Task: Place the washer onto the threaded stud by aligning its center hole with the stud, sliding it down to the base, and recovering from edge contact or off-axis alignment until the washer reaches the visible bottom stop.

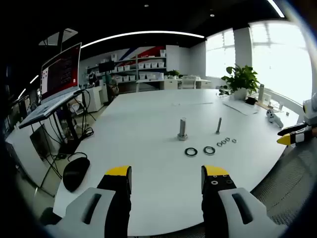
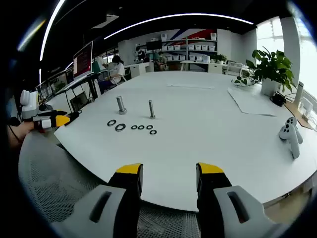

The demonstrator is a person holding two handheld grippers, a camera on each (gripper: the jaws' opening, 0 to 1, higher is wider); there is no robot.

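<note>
On the white table (image 1: 148, 114) a thick threaded stud (image 1: 183, 129) stands upright on its base, with a thinner stud (image 1: 218, 125) to its right. Two large dark washers (image 1: 191, 151) (image 1: 209, 150) lie flat in front of them, beside a row of several small washers (image 1: 226, 141). My left gripper (image 1: 167, 173) stands open and empty, well short of the washers. In the right gripper view the thick stud (image 2: 121, 105), thin stud (image 2: 151, 109) and large washers (image 2: 120, 127) sit far ahead to the left. My right gripper (image 2: 170, 171) is open and empty over the table's near edge.
A laptop (image 1: 59, 74) on a stand and a black mouse (image 1: 76, 172) sit at the table's left end. A white controller (image 2: 291, 133), a paper sheet (image 2: 252, 101) and a potted plant (image 2: 270, 69) occupy the other end. Each gripper's yellow tip (image 1: 290, 139) (image 2: 52, 121) enters the other's view.
</note>
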